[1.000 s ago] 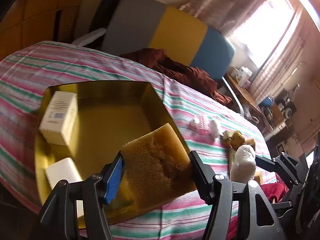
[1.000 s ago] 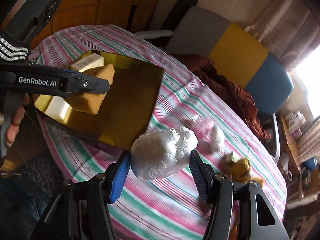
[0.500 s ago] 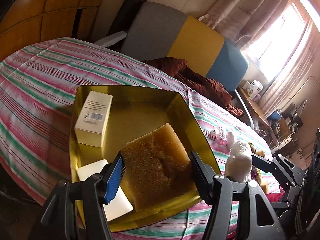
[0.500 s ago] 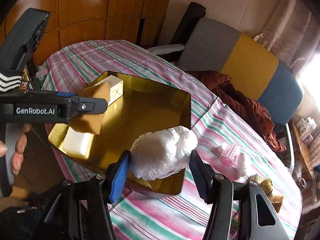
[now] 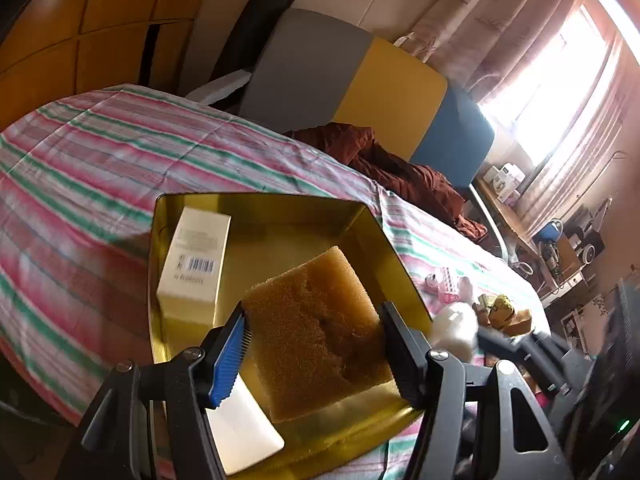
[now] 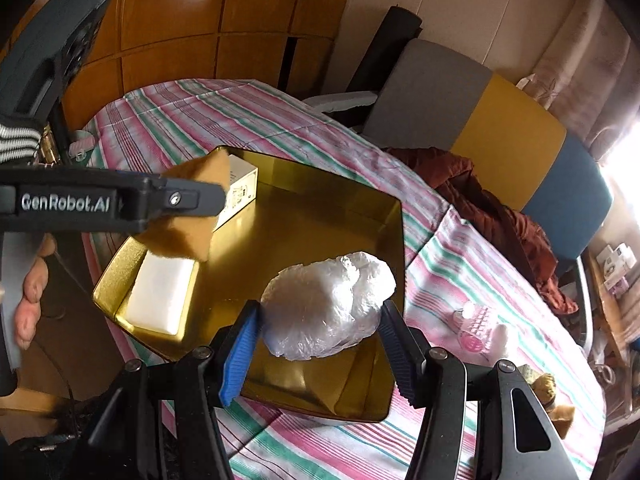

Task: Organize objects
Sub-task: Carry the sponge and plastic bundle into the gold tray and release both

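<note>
Left gripper point(image 5: 314, 354) clamps the sponge point(image 5: 316, 332); right gripper point(image 6: 320, 350) clamps the bag point(image 6: 328, 304). Both have swung from the table edge to over the tin point(image 5: 280, 216), beyond. Drop-in looks imminent; toys point(image 6: 480, 326) wait far right.

A glossy, mirror-smooth gold metal tray point(image 6: 352, 216) is seen on a matt striped cloth point(image 5: 100, 148), with a coarse, porous sponge point(image 5: 316, 332), crinkled translucent plastic wrap point(image 6: 328, 304), a smooth matt card box point(image 5: 196, 256) and polished wood panelling point(image 6: 192, 12) noted.
</note>
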Action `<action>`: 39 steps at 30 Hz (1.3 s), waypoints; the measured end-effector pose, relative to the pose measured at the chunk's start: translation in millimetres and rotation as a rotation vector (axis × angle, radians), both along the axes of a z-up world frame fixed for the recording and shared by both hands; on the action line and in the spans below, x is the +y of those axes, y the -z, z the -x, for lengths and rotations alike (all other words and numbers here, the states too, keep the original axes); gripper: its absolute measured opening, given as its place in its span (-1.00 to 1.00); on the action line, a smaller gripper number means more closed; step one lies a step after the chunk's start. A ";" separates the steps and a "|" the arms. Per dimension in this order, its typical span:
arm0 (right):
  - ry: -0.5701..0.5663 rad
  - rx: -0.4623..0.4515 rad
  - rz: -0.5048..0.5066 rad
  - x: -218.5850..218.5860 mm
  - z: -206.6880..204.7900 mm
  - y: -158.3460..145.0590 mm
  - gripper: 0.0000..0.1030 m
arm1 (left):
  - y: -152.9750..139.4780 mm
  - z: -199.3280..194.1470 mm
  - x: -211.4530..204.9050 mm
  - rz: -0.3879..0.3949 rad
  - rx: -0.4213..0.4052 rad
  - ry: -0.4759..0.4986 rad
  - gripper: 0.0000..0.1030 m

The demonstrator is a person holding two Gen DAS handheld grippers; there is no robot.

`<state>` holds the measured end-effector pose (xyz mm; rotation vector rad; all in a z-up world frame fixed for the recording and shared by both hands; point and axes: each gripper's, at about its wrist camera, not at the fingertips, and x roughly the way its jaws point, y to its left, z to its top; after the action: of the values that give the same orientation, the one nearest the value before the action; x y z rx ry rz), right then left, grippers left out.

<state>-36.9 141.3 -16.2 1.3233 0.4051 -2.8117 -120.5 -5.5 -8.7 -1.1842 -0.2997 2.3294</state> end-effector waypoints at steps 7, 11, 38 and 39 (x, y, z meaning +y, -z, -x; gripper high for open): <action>-0.020 -0.070 0.119 -4.5 16.6 33.4 0.20 | -15.1 44.7 16.1 0.022 0.044 0.012 0.26; -0.028 -0.112 0.170 -8.8 23.1 52.7 0.35 | -7.5 73.0 20.5 0.047 -0.003 -0.020 0.42; 0.035 0.015 0.260 2.0 -14.1 28.9 0.99 | 5.7 -40.9 -14.9 0.259 0.122 -0.225 0.59; 0.044 0.025 0.254 3.7 -15.9 27.8 0.99 | 5.0 -43.4 -12.3 0.270 0.131 -0.222 0.59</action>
<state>-21.0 145.0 -44.0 1.2586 0.0159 -2.7992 -77.1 -17.8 -13.8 -1.1628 -0.0738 2.6950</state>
